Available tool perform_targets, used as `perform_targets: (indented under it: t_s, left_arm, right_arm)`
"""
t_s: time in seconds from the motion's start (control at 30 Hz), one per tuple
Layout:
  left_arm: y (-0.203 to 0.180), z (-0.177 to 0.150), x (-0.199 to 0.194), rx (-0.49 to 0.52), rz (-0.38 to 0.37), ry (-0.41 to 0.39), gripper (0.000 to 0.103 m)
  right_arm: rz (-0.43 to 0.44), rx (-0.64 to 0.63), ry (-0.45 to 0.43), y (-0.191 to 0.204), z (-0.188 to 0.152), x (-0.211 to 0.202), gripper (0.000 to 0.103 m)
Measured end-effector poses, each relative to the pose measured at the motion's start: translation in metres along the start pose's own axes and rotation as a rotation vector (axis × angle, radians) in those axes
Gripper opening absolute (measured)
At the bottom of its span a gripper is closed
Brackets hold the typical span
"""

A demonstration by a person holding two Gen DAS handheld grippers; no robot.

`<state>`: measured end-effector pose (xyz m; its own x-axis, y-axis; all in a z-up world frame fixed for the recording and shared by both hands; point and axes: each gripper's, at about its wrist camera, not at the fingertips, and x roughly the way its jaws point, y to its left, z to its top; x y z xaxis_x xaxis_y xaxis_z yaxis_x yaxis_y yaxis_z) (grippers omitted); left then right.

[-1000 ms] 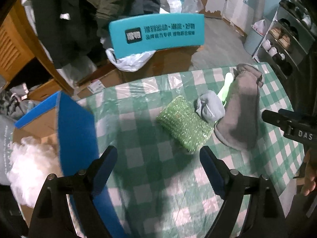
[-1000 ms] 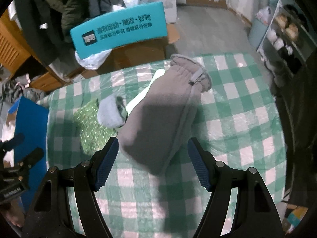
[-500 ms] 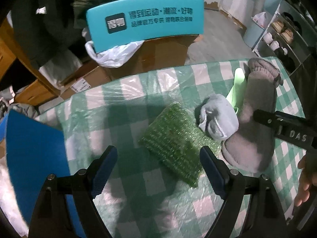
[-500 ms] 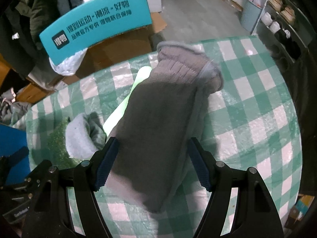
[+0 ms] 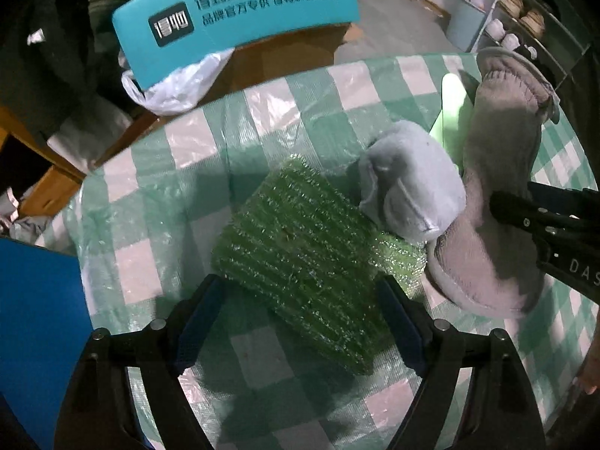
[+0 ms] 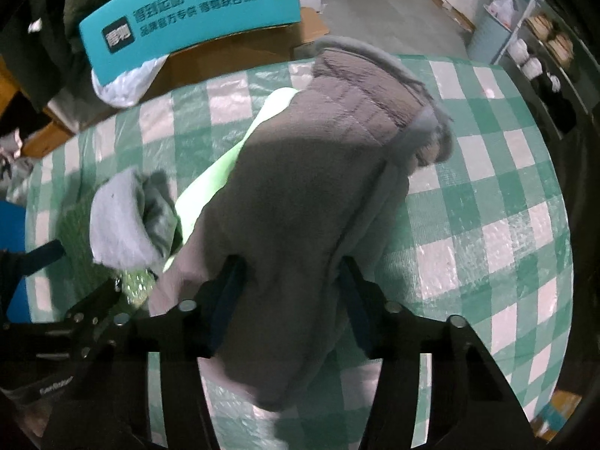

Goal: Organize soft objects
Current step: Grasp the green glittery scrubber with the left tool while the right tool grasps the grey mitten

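Left wrist: one green sponge [image 5: 307,258], two grey pouches (one rolled) [image 5: 502,195].

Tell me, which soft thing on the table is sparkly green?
The green scouring pad between the left gripper's open fingers; the two plush pieces beside it are grey.

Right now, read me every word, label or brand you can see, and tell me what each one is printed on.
"得物": dark square logo on the curved teal sign board.
"得到运动×潮流×好物": large line on that board; some characters uncertain.
Smaller line beneath it: too blurred to read reliably.
"DAS": white letters, cut off at the frame edge, on the black right gripper body.
Faint white lettering on the black left gripper body, right wrist view: unreadable.
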<state>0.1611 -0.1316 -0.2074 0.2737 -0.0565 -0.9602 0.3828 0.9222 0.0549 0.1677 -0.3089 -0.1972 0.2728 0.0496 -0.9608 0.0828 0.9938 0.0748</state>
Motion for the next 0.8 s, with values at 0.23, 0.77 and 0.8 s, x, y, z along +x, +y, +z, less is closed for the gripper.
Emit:
perform_targets:
  t_s: [0.23, 0.77, 0.8]
  left_arm:
    - [-0.007, -0.007, -0.009, 0.04, -0.038, -0.011, 0.038]
    - [-0.023, -0.063, -0.032, 0.053, -0.043, 0.043, 0.02]
    - [-0.024, -0.067, -0.033, 0.058, -0.041, 0.046, 0.02]
  right_arm:
    - [0.01, -0.048, 0.002, 0.003, -0.009, -0.01, 0.03]
    - [0.115, -0.071, 0.054, -0.006, -0.062, -0.032, 0.007]
    - [0.117, -0.075, 0.058, -0.006, -0.064, -0.032, 0.007]
